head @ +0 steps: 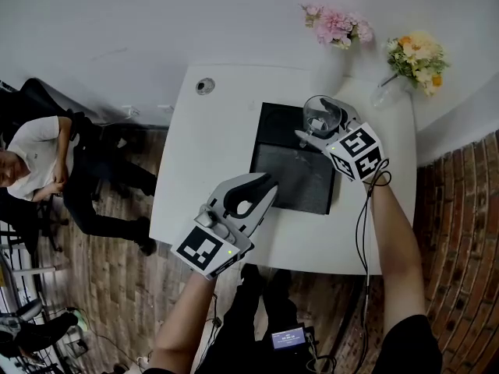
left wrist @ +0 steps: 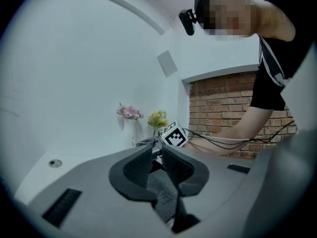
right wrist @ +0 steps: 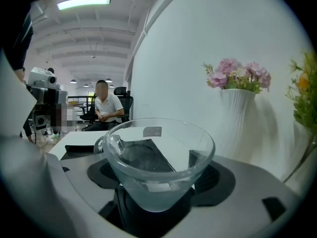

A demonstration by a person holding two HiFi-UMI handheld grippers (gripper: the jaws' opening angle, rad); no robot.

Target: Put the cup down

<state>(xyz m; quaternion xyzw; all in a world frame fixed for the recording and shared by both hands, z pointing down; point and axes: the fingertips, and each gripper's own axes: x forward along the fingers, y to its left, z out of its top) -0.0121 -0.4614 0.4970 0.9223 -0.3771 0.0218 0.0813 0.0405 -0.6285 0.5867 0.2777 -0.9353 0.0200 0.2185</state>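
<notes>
A clear glass cup (right wrist: 158,157) stands upright, clamped between the right gripper's (right wrist: 157,182) jaws, its small handle toward the left jaw.

place: office | cues: ceiling strip lights (right wrist: 83,3); seated person (right wrist: 105,108) on office chair (head: 31,98)

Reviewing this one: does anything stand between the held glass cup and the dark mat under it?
Nothing visible does. The clear glass cup, clamped in the right gripper, hangs over the dark rectangular mat, whose surface looks bare. The left gripper is at the mat's near left edge, off to the side.
</notes>
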